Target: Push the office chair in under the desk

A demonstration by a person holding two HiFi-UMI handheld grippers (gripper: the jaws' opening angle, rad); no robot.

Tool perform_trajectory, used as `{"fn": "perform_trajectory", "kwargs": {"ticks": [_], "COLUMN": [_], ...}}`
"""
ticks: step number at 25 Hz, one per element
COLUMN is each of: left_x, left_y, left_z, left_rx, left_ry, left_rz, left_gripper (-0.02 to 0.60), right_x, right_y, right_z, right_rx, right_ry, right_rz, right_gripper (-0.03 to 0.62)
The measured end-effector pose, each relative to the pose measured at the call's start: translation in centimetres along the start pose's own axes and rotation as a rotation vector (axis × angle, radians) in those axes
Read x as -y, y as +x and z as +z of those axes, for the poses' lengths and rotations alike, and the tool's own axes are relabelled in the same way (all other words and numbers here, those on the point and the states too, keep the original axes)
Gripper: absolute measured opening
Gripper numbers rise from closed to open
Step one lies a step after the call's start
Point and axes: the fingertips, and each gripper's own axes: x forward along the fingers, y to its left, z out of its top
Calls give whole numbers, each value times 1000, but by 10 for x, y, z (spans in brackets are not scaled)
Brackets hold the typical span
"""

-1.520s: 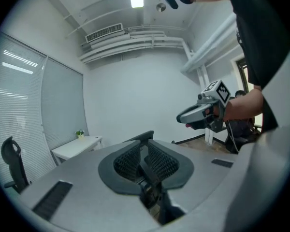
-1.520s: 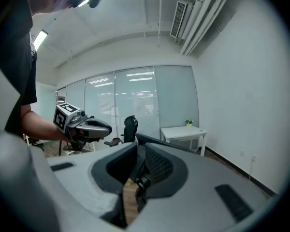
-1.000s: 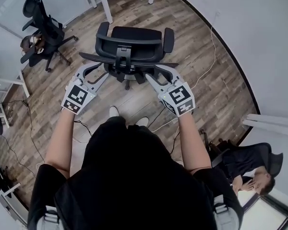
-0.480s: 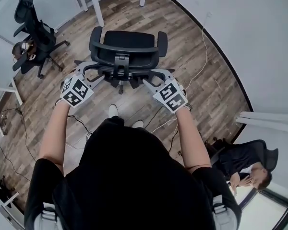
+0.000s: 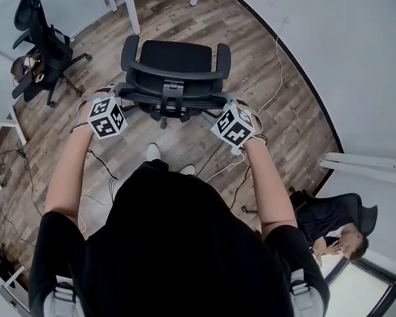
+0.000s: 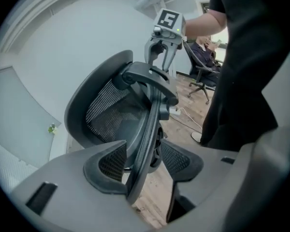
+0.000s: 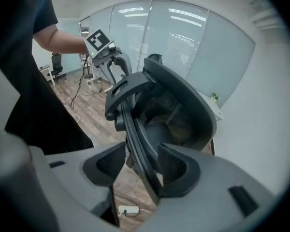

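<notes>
**A:** How do the two tools stand?

**B:** The left hand-held gripper is released. Its jaws have just been opening, and the dark rim of the backrest runs between them. One pad lies just beside the rim and the other stands off it, so nothing is clamped.

**A:** And the other one?

**B:** The right hand-held gripper is much the same. Its jaws are spread and have just been opening, and the rim passes between them without being squeezed. It sits at the right end of the backrest and the left one at the left end. Both point down and away from the person.

**A:** Where is the chair itself?

**B:** The office chair stands in the middle of the wooden floor. Its backrest is on the near side, towards the person. Its seat is on the far side, with an armrest at each flank. The bench shows only as white legs at the far edge. The chair stands on the near side of those legs, not under the bench.

**A:** What lies around it?

**B:** A second chair, black as well, stands far left and well apart. A pale cable trails over the floor on the right, near the curved white wall. The person's light shoes are just on the near side of the chair's base. A seated person shows at the near right.
</notes>
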Motion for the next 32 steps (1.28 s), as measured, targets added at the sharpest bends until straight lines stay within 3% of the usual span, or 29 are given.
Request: {"fn": "perform_trajectory", "kwargs": {"ticks": [12,22,26,32], "left_x": [6,7,5,6], "left_y": [31,53,58,60], "left_z": [-30,-43,-43,-43], "left_rx": [-143,-192,-193,-188], "left_ry": [142,211,226,259], "left_rz": [-148,-148,-150,-151], "left_gripper": [218,183,109,80], "right_x": [-1,-3,-2,-1], "right_y": [39,62,68,69], "right_z": [-38,-52,-55,-55], "right_rx": [-264,-373,-398,-394], "right_ry": [-191,-309,-322,-322], "right_rz": [83,92,99,106], "right_gripper": [192,167,127,109]}}
